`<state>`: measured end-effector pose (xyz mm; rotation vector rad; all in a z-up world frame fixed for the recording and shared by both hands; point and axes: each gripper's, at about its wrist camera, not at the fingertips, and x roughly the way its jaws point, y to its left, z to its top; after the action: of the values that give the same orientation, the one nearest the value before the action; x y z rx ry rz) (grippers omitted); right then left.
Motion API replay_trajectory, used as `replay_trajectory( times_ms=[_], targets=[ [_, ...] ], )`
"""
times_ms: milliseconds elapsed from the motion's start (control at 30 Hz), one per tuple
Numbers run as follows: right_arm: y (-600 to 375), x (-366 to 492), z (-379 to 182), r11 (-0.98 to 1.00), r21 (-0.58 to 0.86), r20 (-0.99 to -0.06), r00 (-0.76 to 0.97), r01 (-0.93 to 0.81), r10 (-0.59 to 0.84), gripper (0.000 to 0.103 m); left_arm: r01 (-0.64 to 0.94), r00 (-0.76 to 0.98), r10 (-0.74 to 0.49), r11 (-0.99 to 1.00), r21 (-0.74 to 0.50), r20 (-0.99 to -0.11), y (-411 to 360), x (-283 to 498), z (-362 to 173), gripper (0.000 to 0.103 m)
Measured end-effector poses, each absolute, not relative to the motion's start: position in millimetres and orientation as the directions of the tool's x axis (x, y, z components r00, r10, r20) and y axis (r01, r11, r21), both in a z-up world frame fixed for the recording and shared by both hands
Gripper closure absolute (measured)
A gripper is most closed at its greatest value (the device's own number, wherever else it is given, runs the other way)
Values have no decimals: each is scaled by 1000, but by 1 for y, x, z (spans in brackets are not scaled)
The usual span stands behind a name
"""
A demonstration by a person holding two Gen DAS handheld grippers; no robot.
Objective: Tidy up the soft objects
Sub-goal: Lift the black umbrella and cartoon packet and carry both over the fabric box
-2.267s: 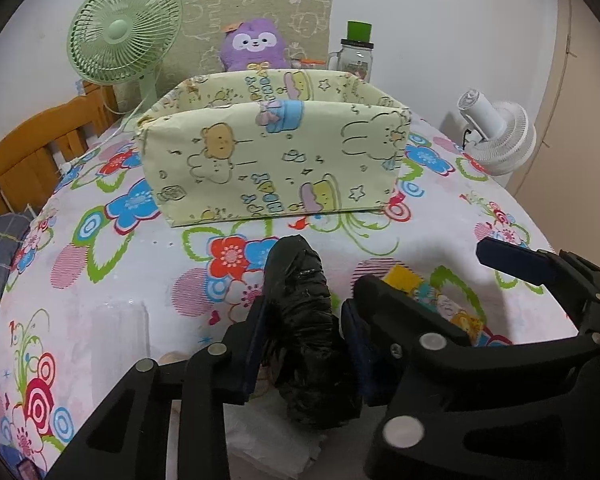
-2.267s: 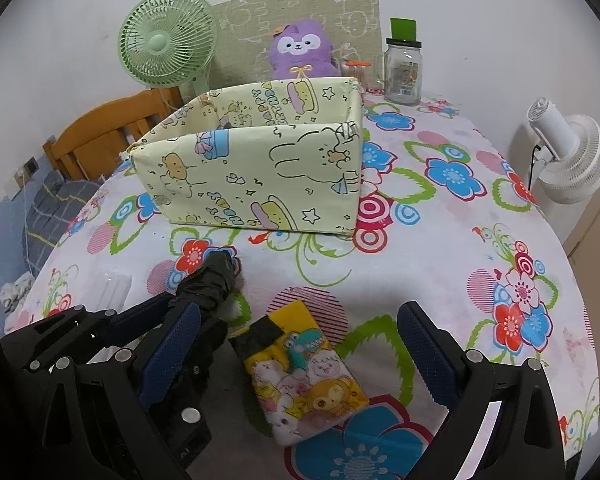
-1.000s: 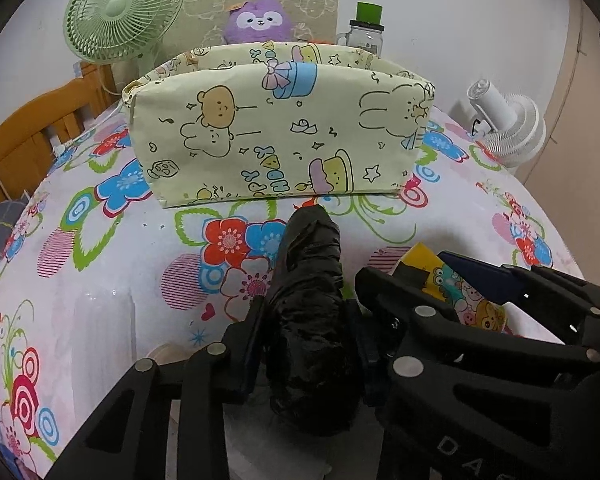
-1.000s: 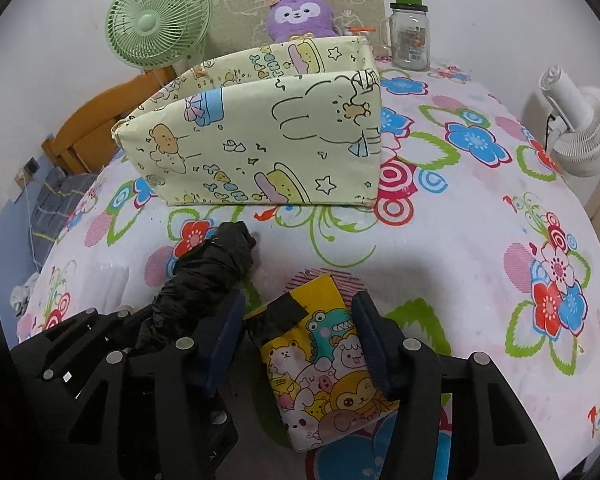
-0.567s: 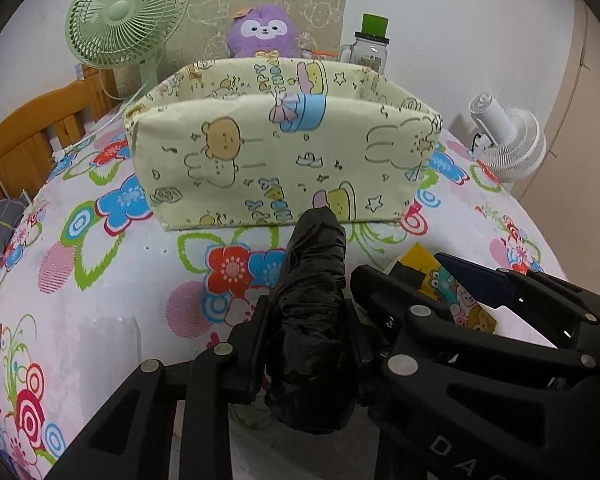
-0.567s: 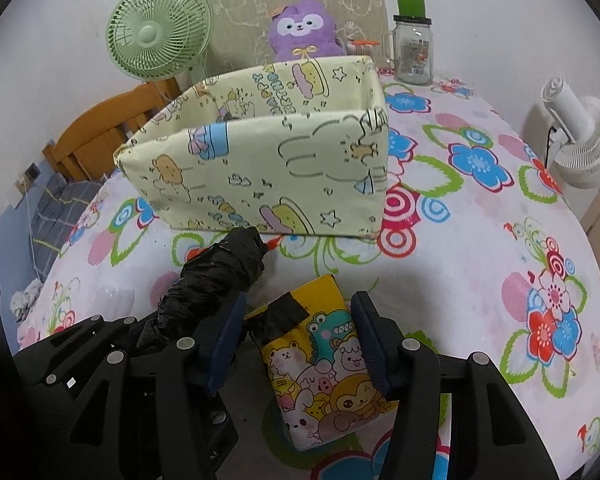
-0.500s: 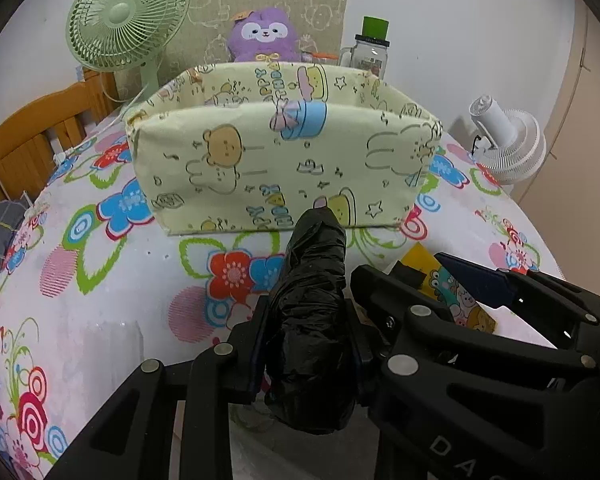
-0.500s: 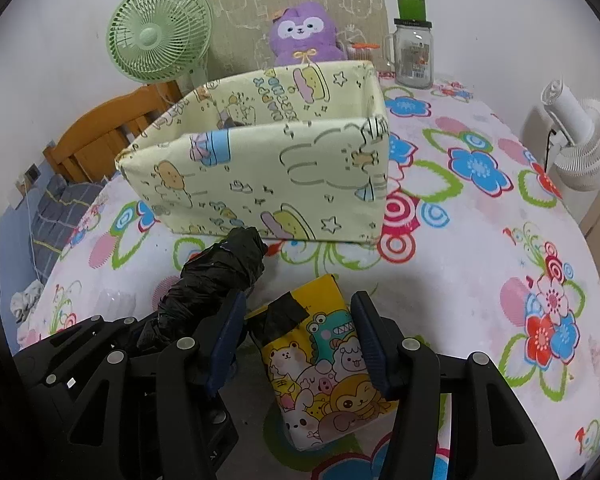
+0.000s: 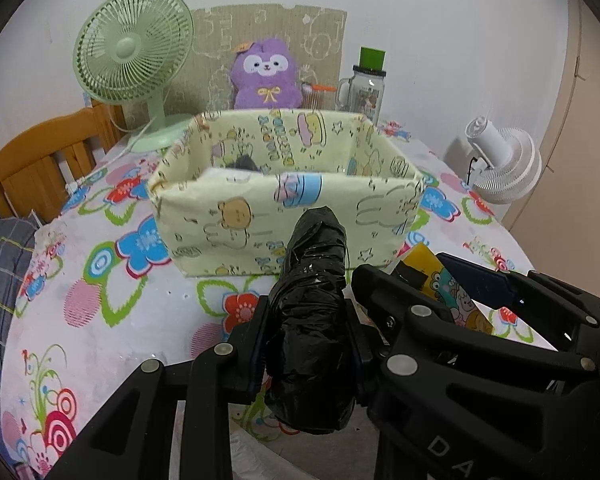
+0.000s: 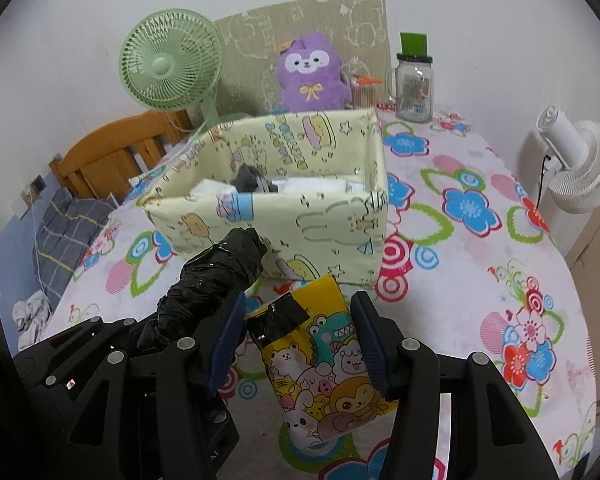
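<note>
My left gripper (image 9: 308, 332) is shut on a black plastic-wrapped roll (image 9: 312, 312), held off the table and pointing at the pale yellow cartoon-print fabric bin (image 9: 284, 216). In the right wrist view that roll (image 10: 212, 280) juts out at the left. My right gripper (image 10: 300, 332) is shut on a yellow pouch with cartoon animals (image 10: 324, 360), lifted clear of the tablecloth just in front of the bin (image 10: 300, 216). Inside the bin lie white soft items and a grey one (image 10: 248, 180). The pouch's corner (image 9: 440, 284) peeks past my right gripper in the left wrist view.
A flowered tablecloth (image 10: 460, 248) covers the round table. Behind the bin stand a green fan (image 10: 172, 64), a purple plush toy (image 10: 312, 76) and a glass jar with a green lid (image 10: 414, 88). A white fan (image 10: 576, 164) sits off the right edge, a wooden chair (image 10: 112, 156) at the left.
Both grippers have risen with their loads; the roll and the pouch are higher off the table. The bin's inside now shows over its front wall.
</note>
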<state>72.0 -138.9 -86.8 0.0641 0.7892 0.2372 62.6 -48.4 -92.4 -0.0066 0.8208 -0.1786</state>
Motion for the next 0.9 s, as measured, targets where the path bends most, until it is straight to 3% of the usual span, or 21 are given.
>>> replay_trajectory(
  times_ms=[900],
  targets=[
    [-136,46,-21,971,120,-591,772,-204,236,46,165,765,-157,985,-46,-625,-44,40,-28,70]
  ],
)
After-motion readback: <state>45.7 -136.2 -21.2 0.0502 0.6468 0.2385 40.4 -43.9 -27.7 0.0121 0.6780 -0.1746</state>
